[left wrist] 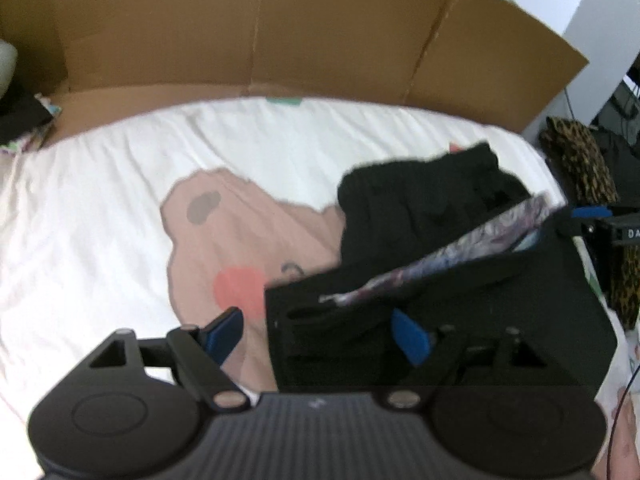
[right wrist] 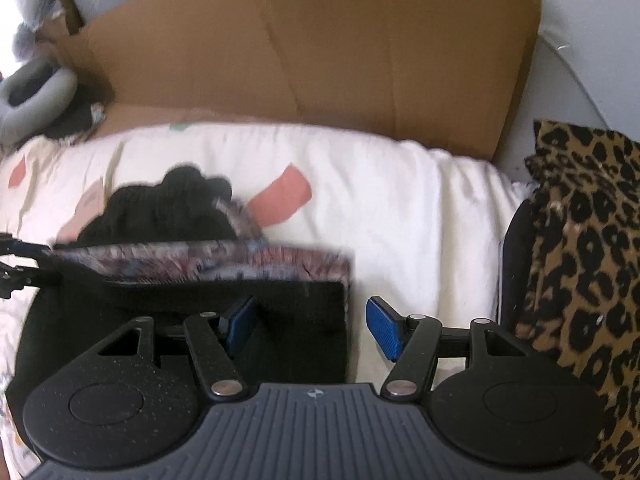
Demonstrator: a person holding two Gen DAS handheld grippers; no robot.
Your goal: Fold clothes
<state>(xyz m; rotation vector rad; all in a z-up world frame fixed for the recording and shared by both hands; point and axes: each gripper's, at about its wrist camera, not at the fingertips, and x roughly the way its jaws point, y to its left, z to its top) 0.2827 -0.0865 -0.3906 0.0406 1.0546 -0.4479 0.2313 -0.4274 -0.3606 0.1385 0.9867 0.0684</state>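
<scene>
On the bed (left wrist: 100,184), a folded black garment (left wrist: 440,344) with a patterned lining (left wrist: 460,256) lies between our left claw (left wrist: 320,332) and right claw (right wrist: 310,326), both agape, empty; we square its edges before pressing.

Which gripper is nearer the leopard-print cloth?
The right. The leopard-print cloth lies just beside the right gripper; the left gripper sits across the black garment from it.

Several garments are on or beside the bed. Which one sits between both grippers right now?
The folded black garment with the patterned lining. The bunched black garment lies farther back on the bedspread, and the leopard-print fabric lies off to the right.
</scene>
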